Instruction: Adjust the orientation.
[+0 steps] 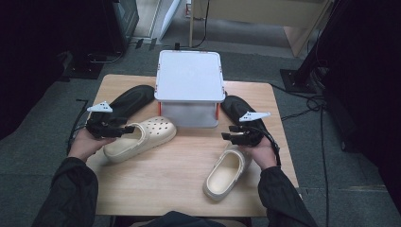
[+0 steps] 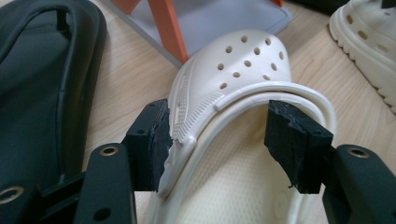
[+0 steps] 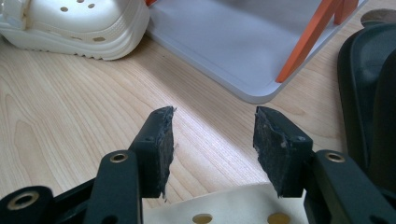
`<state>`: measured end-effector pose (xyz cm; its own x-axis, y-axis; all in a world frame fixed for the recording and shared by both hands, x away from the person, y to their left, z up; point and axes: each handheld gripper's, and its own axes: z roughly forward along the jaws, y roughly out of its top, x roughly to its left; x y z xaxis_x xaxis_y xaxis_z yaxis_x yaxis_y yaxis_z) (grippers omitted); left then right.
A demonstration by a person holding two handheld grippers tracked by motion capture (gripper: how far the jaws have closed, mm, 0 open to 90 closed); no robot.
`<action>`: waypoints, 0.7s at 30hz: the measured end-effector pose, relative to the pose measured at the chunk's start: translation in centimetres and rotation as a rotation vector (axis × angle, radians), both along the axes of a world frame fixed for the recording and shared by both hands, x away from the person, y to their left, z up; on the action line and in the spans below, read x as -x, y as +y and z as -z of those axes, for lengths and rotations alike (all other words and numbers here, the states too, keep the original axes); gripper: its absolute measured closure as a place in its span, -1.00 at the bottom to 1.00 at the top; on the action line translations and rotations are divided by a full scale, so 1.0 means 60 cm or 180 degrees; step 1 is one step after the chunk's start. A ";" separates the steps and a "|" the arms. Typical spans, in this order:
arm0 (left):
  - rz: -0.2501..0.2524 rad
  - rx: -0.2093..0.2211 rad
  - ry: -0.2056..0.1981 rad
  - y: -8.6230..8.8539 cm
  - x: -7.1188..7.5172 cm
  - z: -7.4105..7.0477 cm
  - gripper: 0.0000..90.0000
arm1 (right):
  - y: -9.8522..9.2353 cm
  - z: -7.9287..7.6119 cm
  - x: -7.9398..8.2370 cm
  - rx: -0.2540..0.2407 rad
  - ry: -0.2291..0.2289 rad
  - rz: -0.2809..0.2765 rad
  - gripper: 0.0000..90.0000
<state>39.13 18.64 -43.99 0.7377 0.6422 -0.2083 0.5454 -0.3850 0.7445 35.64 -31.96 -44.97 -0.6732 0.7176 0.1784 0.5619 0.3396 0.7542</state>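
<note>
Table (image 1: 189, 161): light wood, on grey carpet.
Left gripper (image 2: 217, 140): jaws wide, straddling the heel rim of the left cream clog (image 2: 233, 74); left pad touches its side, no squeeze.
Right gripper (image 3: 212, 149): jaws wide, empty, above the right cream clog (image 1: 227, 172).
Far: grey rack (image 1: 190, 85), black shoes (image 1: 127, 101) beside it.

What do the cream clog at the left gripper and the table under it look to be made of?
Cream clog: looks like moulded foam or soft rubber, matte; one seamless piece with punched vent holes and moulded ridges along the side. Table: pale wood or wood-look laminate, smooth with a slight sheen; long grain lines show, but solid wood or veneer cannot be told.
</note>
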 end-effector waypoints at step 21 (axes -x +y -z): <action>0.0136 -0.0100 0.0072 -0.027 -0.032 0.043 0.18 | -0.002 0.004 0.005 0.0041 0.0034 0.0028 0.05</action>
